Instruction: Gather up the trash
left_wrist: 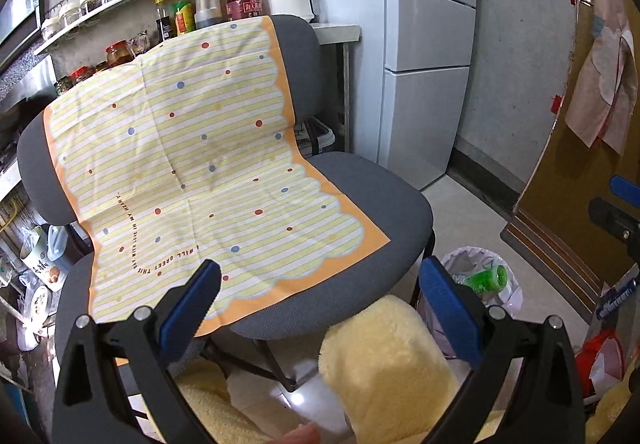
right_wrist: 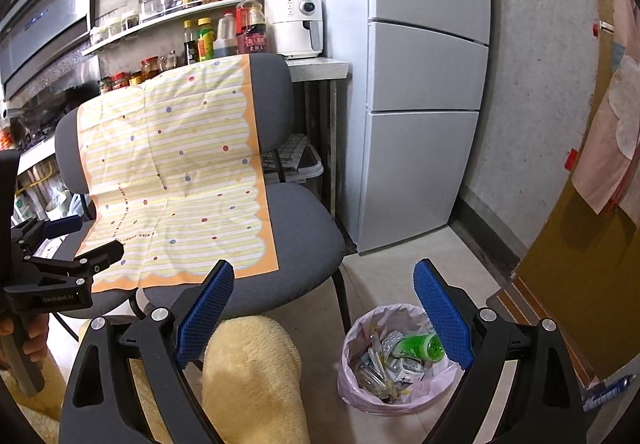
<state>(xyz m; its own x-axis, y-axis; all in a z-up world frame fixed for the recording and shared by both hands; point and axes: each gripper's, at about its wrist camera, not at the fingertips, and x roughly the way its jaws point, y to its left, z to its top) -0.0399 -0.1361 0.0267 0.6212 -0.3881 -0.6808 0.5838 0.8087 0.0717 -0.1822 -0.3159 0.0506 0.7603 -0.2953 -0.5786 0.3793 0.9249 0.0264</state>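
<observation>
The trash bin [right_wrist: 394, 360] stands open-topped on bare floor, hemmed by the chair [right_wrist: 304, 228] and a fleece-clad knee [right_wrist: 252, 376].

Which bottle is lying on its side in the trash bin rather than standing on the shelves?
The green bottle, lying on its side on top of the trash in the lined bin beside the chair. The sauce and oil bottles on the shelves all stand upright.
</observation>
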